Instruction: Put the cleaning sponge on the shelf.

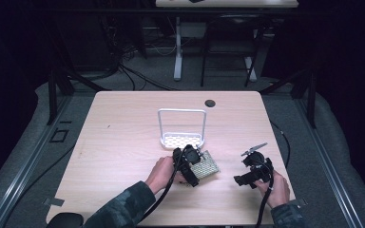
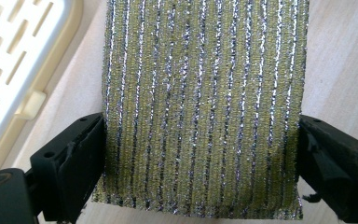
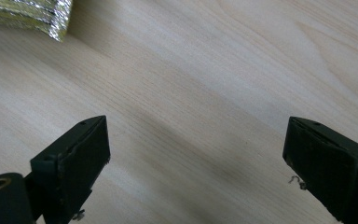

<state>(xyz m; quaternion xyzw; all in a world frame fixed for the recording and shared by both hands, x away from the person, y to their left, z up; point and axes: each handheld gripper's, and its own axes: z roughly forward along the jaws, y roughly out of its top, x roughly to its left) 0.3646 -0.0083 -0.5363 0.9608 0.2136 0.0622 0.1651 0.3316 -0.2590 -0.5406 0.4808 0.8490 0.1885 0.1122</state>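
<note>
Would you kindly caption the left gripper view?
Left gripper straddles a gold-and-silver scouring pad beside a white rack.

We see the olive-and-silver striped scouring pad (image 2: 203, 107) lying flat on the surface (image 1: 123, 137), just beside the white rack (image 1: 182, 139).

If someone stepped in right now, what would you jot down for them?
Left gripper: fingers touch both sides of the glittery green-gold sponge cloth, which lies on the table just in front of the white rack.
Right gripper: open, nothing in it, over bare wood to the right.
Done: cloth gripped, not visibly lifted.
Left: probably move it to the rack.
</note>
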